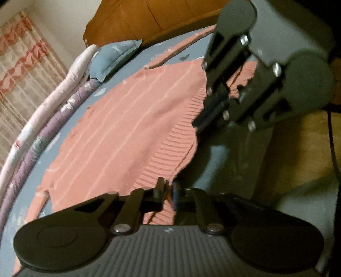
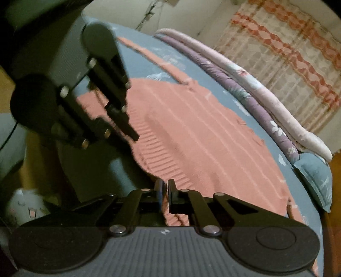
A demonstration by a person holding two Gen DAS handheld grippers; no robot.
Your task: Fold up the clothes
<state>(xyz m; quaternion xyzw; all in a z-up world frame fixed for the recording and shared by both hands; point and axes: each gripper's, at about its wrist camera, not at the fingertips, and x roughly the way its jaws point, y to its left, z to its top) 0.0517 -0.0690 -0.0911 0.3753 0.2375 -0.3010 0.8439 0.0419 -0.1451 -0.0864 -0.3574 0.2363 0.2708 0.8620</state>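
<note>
A pink knitted sweater [image 1: 127,127] [image 2: 202,138] with pale stripes lies flat on the blue-grey bed sheet [image 1: 132,64] [image 2: 234,98]. Its ribbed hem [image 1: 170,153] [image 2: 162,153] runs along the near edge. My left gripper [image 1: 168,188] is shut on the hem, pink knit showing between its fingers. My right gripper [image 2: 165,185] is likewise shut on the hem, further along the same edge. Each wrist view also shows the other gripper: the right gripper [image 1: 199,122] at the upper right of the left wrist view, the left gripper [image 2: 134,135] at the upper left of the right wrist view, both down at the hem.
Rolled purple and pale pink quilts [image 1: 49,119] [image 2: 266,102] line the far side of the bed. A blue pillow [image 1: 115,55] [image 2: 315,176] lies by the wooden headboard [image 1: 149,19]. A patterned curtain [image 1: 21,64] [image 2: 287,53] hangs behind.
</note>
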